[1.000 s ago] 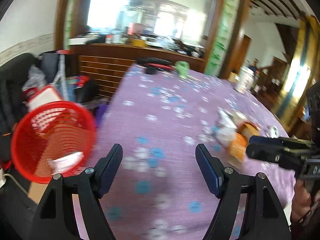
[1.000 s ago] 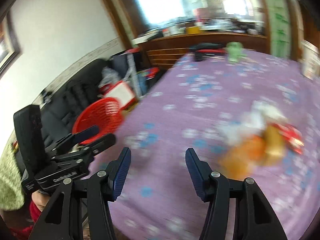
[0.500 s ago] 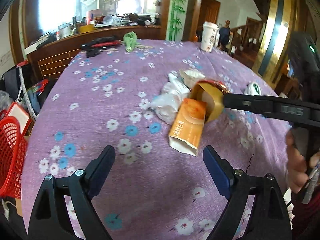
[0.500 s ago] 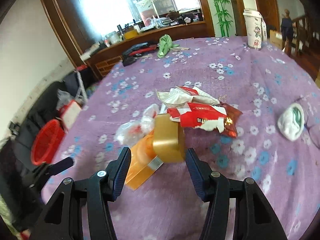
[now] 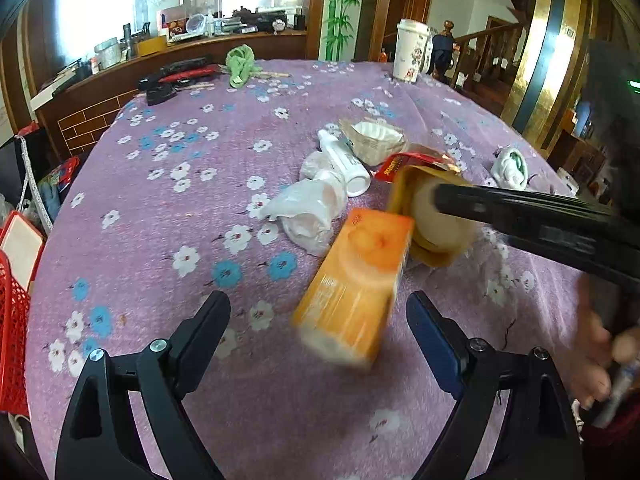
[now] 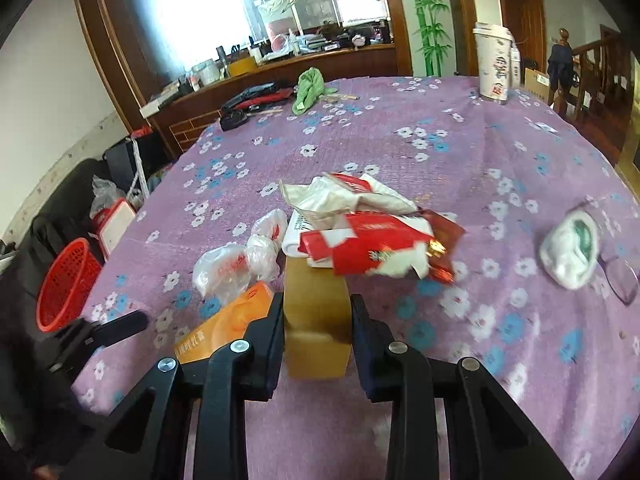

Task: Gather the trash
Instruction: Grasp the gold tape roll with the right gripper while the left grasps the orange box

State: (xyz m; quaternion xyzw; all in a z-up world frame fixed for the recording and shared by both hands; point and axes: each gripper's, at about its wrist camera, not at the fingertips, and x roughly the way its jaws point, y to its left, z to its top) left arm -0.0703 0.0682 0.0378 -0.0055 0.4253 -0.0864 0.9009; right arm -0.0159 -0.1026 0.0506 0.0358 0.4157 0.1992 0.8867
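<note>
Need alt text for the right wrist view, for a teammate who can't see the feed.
The right gripper is closing its jaws on a gold box lying on a purple flowered tablecloth. Beside it lie an orange carton, crumpled plastic bags and red-and-white wrappers; a red basket sits off the table's left edge.

Left gripper and right gripper: matte black angular frames with triangular cut-outs, round silver screw heads at the finger joints, and dark blue pads lining the fingers.
</note>
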